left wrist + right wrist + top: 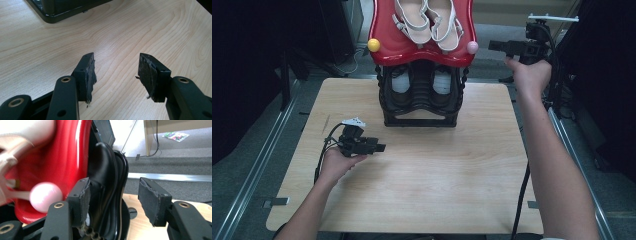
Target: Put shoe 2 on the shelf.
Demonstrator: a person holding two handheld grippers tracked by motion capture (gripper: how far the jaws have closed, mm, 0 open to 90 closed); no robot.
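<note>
Table: a pale wooden table (422, 175) with dark floor and metal rails on either side.
Shoe rack: a black shoe rack (421, 97) stands at the far middle of the table, with a glossy red top shelf (384, 35).
Sandals: a pair of light sandals (427, 20) lies side by side on the red shelf, toes toward the person.
Lower shelf: dark shoes with white insides (401, 82) sit under the red shelf.
Knobs: a yellow ball (374, 45) at the red shelf's left front corner, a pink ball (472, 47) at its right front corner.
Left gripper: the left gripper (379, 147) is low over the table's left part, well apart from the rack, pointing right; jaws wide with only bare wood between them.
Right gripper: the right gripper (493, 46) is held up just beside the rack's right edge, near the pink ball, pointing left; jaws wide, gripping nothing, and in the right gripper view the rack's black side shows between them.
</note>
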